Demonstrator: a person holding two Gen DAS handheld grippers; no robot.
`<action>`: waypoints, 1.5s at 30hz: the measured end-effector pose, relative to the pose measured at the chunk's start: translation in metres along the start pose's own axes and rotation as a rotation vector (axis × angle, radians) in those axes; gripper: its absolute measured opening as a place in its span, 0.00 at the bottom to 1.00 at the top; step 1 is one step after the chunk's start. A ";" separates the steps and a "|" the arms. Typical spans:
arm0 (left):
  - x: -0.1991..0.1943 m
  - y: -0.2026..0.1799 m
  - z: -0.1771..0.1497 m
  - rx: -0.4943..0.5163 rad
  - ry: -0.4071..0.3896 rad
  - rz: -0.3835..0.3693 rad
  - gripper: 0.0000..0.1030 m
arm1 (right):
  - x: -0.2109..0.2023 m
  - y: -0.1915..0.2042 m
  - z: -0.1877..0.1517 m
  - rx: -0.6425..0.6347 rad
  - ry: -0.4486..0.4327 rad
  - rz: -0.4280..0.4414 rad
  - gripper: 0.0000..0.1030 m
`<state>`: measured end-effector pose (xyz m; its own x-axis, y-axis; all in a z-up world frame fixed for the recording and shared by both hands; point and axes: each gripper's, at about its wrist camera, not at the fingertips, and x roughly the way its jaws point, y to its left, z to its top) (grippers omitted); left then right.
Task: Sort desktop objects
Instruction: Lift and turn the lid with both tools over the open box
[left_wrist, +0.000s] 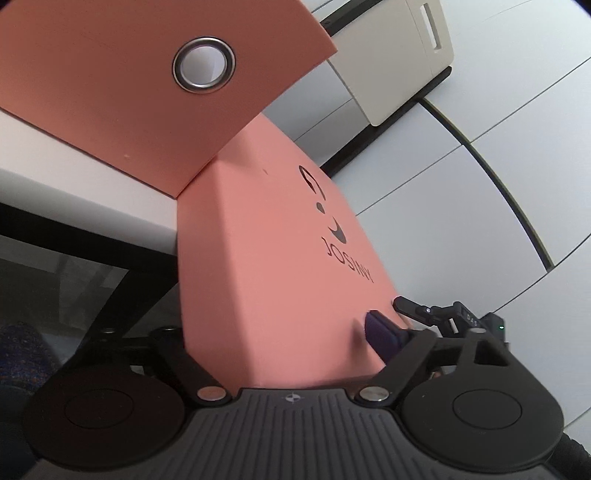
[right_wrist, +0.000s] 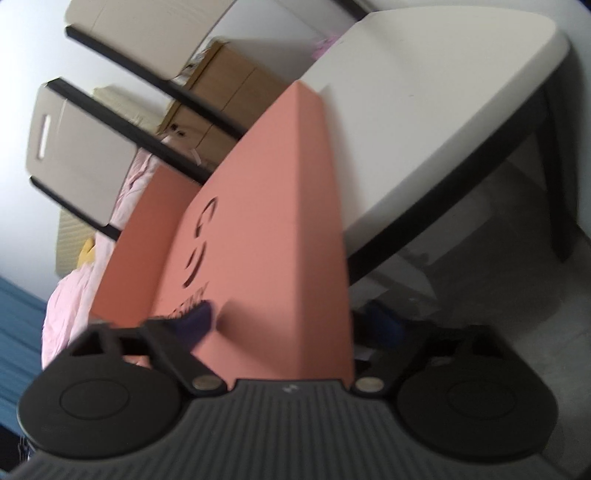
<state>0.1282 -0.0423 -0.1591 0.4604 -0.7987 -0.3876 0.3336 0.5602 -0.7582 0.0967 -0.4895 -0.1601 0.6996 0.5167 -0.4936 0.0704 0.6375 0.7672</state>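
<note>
Both grippers clamp the same salmon-pink box: the left gripper (left_wrist: 280, 343) has its blue-padded finger (left_wrist: 380, 336) pressed against the printed face, its other finger hidden behind the box, and the right gripper (right_wrist: 295, 321) pinches the box's (right_wrist: 266, 221) opposite end the same way. Held between them, the box (left_wrist: 266, 236) hangs tilted at the edge of the white table (right_wrist: 424, 110), its lid (left_wrist: 110, 74) with a metal eyelet (left_wrist: 204, 63) swung open.
</note>
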 end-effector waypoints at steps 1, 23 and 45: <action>-0.001 0.000 0.000 -0.005 -0.007 -0.012 0.77 | -0.002 0.003 0.000 -0.012 -0.006 0.005 0.70; -0.059 -0.068 0.023 0.133 -0.190 -0.195 0.75 | -0.085 0.074 -0.022 -0.007 -0.235 0.091 0.66; -0.103 -0.111 0.079 0.236 -0.301 -0.228 0.76 | -0.105 0.140 0.000 -0.071 -0.377 0.156 0.66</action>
<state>0.1090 -0.0048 0.0060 0.5604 -0.8278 -0.0276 0.6173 0.4396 -0.6525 0.0331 -0.4543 -0.0016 0.9104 0.3732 -0.1783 -0.0976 0.6129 0.7841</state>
